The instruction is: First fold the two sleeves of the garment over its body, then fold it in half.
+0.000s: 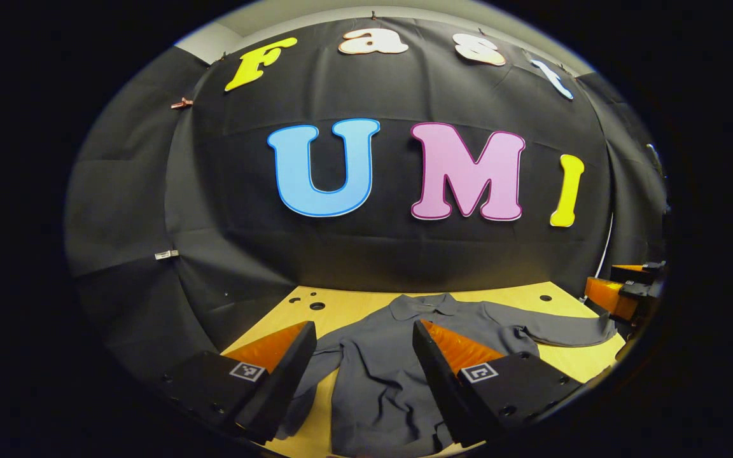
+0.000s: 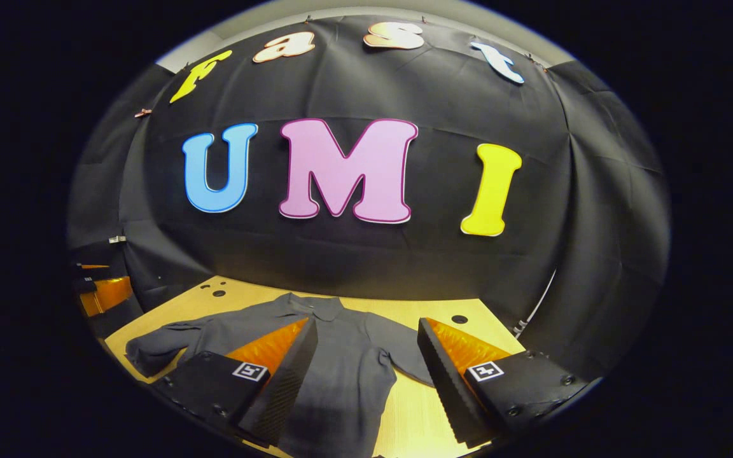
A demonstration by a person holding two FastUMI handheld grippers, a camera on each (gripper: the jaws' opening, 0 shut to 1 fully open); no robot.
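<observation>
Your left gripper [image 1: 364, 356] hangs above the table with its two fingers set wide apart and nothing between them; through the gap you look down on the left half of the shirt [image 1: 392, 356]. Your right gripper [image 2: 366, 356] is the same: fingers spread wide, gripping nothing, clear of the cloth below. In the left gripper view the right gripper also appears at 3 o'clock, at the edge of the picture; in the right gripper view the left gripper sits at 9 o'clock.

The shirt is a dark grey, collared garment of soft, thin fabric, lying flat and face up on the pale wooden table [image 1: 354, 304]. Its collar [image 1: 427, 305] points toward the black cloth wall [image 1: 226, 191] at 12 o'clock, and shallow wrinkles run down the body. One sleeve [image 1: 567, 331] stretches out toward 3 o'clock in the left gripper view, ending close to the table's edge. The other sleeve [image 2: 163, 343] reaches toward 9 o'clock in the right gripper view, slightly bunched at its end, also near the table edge. Neither sleeve is folded over the body yet.

The tabletop is smooth, with a few round dark holes [image 1: 317, 306] near the back. Bare wood shows between the collar and the wall, and in a strip beside the body at 5 o'clock in the right gripper view.
</observation>
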